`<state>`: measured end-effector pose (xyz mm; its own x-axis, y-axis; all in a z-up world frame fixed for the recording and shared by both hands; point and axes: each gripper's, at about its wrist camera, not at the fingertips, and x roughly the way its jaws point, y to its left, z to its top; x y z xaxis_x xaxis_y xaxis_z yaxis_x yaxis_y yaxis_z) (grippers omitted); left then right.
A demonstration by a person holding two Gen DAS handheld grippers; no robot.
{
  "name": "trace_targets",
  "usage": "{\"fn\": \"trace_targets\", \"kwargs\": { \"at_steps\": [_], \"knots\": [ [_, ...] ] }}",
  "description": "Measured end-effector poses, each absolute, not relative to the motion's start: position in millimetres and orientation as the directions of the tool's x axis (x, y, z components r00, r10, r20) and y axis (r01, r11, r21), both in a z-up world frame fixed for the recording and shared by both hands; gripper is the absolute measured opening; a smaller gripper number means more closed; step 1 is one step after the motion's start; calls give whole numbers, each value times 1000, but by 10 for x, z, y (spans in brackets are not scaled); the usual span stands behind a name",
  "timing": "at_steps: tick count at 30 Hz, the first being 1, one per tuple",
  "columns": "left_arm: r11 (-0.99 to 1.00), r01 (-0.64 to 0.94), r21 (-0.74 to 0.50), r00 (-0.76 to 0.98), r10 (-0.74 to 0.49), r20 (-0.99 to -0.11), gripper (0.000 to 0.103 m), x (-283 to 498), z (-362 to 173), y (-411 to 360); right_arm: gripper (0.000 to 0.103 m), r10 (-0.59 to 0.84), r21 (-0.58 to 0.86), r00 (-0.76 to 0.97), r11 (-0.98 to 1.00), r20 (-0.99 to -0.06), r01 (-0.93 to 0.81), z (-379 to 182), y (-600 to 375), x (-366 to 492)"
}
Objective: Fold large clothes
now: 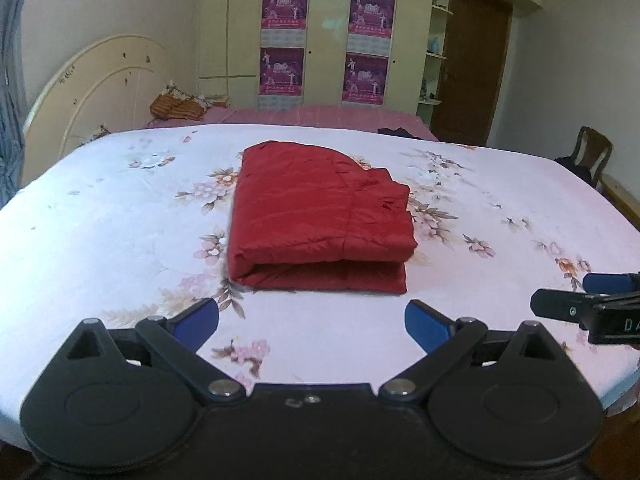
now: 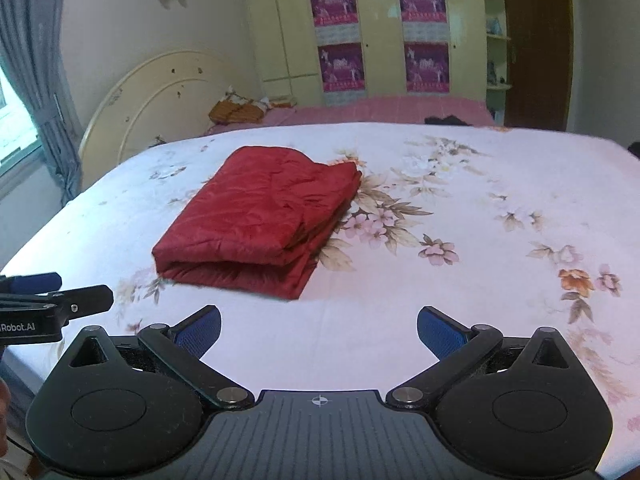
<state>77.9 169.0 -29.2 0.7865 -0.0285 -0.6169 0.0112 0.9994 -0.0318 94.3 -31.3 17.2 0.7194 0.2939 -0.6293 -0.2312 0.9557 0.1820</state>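
1. Red shiny quilted garment [image 1: 320, 216], folded into a thick rectangular bundle, is being shown at the centre of the left wrist view and left of centre in the right wrist view [image 2: 260, 220], lying on the white floral bedsheet [image 1: 500, 208].
2. Its rounded fold is being presented toward the cameras, at the lower edge of the bundle, while the stacked loose edges are being seen along its right side.
3. The left gripper [image 1: 312, 322] is being held released at the bottom of its own view, jaws spread wide with nothing between the blue pads [image 1: 202, 316]; it is hovering short of the bundle, not touching it.
4. The right gripper [image 2: 319, 326] is likewise being held wide and empty at the bottom of its view, with bare sheet between its pads; its tip is also being glimpsed at the right edge of the left view.
5. The folding is being judged as finished or nearly so, since the bundle is lying compact and untouched.
6. The fabric is being judged light, soft, puffy and rather slippery, so the layers may slide or spring apart.
7. If it is being lifted, a hold on the two near corners of the rounded fold, all layers pinched together, is being judged safest; the loose right edges are being judged a poor place to grip.
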Motion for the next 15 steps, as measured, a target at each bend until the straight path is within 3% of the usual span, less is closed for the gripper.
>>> {"fn": "trace_targets", "kwargs": {
  "at_steps": [15],
  "knots": [
    [1000, 4, 8, 808, 2, -589, 99, 243, -94, 1586, 103, 277, 162, 756, 961, -594, -225, 391, -270, 397]
  ]
}}
